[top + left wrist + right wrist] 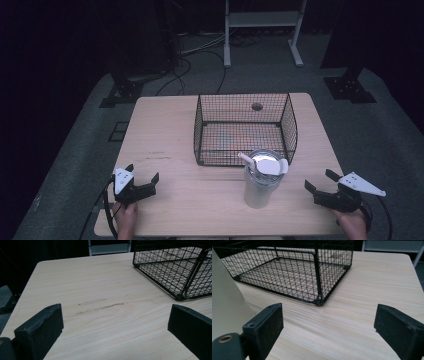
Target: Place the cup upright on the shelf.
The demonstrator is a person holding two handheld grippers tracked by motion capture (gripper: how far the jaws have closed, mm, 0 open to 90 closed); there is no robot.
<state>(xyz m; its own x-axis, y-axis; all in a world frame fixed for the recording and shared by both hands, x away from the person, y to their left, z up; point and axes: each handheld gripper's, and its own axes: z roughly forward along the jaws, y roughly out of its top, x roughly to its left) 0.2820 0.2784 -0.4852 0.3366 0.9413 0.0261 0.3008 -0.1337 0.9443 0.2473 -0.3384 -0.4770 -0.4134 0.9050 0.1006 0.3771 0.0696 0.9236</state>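
Observation:
A pale tumbler with a clear lid, a white flip tab and a straw stands upright near the table's front, just in front of the black wire basket. My left gripper rests open at the front left, nothing between its jaws. My right gripper is open at the front right, a short way right of the tumbler. In the right gripper view the tumbler's wall fills the left edge, beside the left jaw, and the basket lies ahead. The left gripper view shows the basket's corner at upper right.
The wooden table has a small round hole behind the basket and faint scuff marks on its left half. Beyond the table are a dark floor, cables and a white frame stand.

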